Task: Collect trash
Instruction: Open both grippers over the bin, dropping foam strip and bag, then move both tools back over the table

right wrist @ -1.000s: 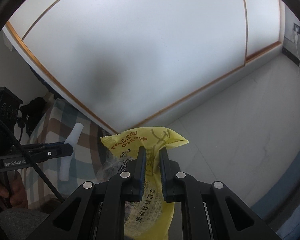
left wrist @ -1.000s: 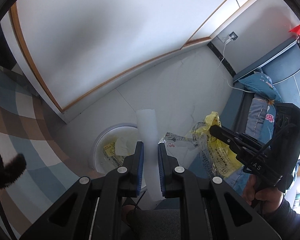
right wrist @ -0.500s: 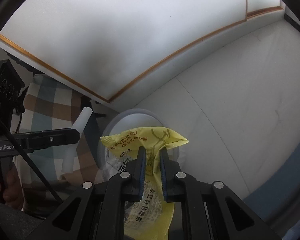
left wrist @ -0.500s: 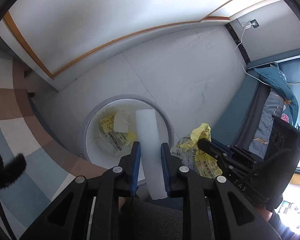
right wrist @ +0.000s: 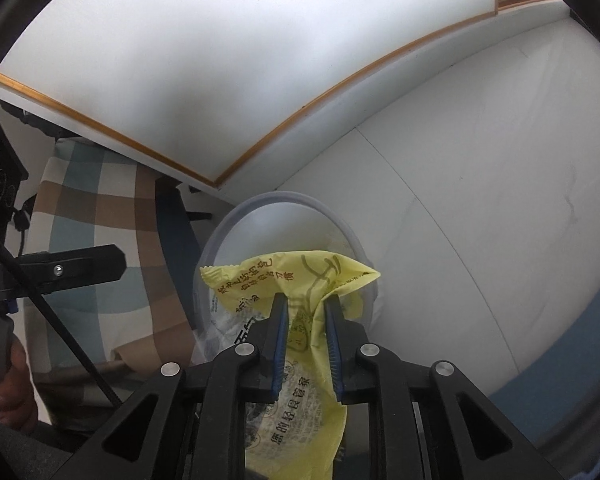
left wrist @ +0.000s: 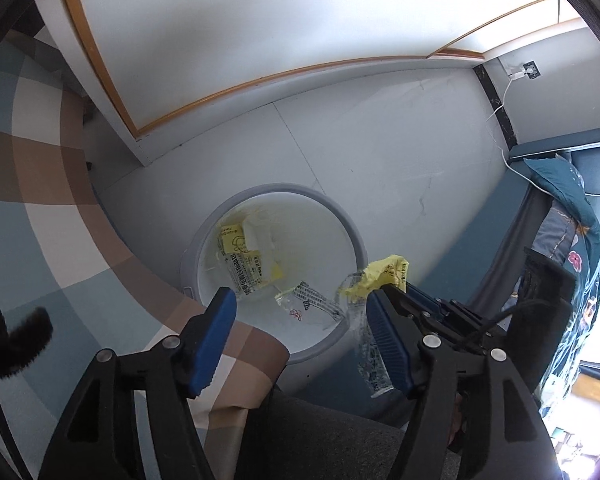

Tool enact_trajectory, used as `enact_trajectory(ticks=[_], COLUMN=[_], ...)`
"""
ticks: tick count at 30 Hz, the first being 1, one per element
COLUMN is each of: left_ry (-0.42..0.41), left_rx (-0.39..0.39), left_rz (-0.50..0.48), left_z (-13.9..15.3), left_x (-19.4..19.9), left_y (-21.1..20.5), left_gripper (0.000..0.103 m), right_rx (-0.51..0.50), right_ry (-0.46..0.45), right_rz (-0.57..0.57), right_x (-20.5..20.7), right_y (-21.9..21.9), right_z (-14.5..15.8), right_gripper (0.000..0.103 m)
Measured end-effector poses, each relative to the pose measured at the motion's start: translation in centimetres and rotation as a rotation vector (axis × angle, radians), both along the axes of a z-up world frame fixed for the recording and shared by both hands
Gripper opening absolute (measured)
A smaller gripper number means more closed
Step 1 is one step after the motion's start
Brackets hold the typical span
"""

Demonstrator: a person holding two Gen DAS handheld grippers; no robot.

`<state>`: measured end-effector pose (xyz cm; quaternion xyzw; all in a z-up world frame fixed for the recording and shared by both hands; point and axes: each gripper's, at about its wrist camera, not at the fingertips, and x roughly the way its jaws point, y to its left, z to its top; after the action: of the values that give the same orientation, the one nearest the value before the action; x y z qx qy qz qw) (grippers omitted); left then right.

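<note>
On the left, our left hand-held gripper (left wrist: 300, 340) now stands spread wide and empty over the trash bin (left wrist: 342, 216); half a second ago it was pinching a white tube above that same bin, and the tube is no longer between the fingers. We judge it has been dropped in, though we cannot pick it out among the wrappers (left wrist: 246, 258) lying on the bin's floor. That piece looks collected, so the left side seems free for another pickup

To the right, our right hand-held gripper (right wrist: 306, 320) is pressed together on the yellow snack wrapper (right wrist: 296, 276), with a clear printed part of the wrapper hanging below the fingers. The wrapper has come over the bin's near rim (right wrist: 216, 244), where a second ago it was held against the wall and floor. It sits between the pads (right wrist: 281, 340), its top poking forward past the tips, so letting go here should land it inside
</note>
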<state>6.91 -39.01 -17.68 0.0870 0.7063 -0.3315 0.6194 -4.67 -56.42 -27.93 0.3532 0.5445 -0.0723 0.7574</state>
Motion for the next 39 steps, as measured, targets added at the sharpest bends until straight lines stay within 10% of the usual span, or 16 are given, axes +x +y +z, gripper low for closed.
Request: enact_trajectory(ticks=[13,20,39], left_ry=[-0.097,-0.181,-0.69], left_rx=[-0.057,-0.136,-0.185], left_rz=[0.057,0.086,0.426], left_z=[2.9,5.5,18.1], left_x=[0.1,0.1,2.5], left_y=[2.9,4.4,20.3], left_gripper=[0.075,0.075,0.081], right_rx=[-0.008,-0.045,-0.336], right_ry=[0.004,-0.006,-0.478], right_rz=[0.03,0.017,0.065], right_x=[1.1,-0.3,2.9], right_y=[1.4,1.5,6.4], right_z=[-0.1,1.5,25.3], right_gripper=[0.059,0.06,0.083])
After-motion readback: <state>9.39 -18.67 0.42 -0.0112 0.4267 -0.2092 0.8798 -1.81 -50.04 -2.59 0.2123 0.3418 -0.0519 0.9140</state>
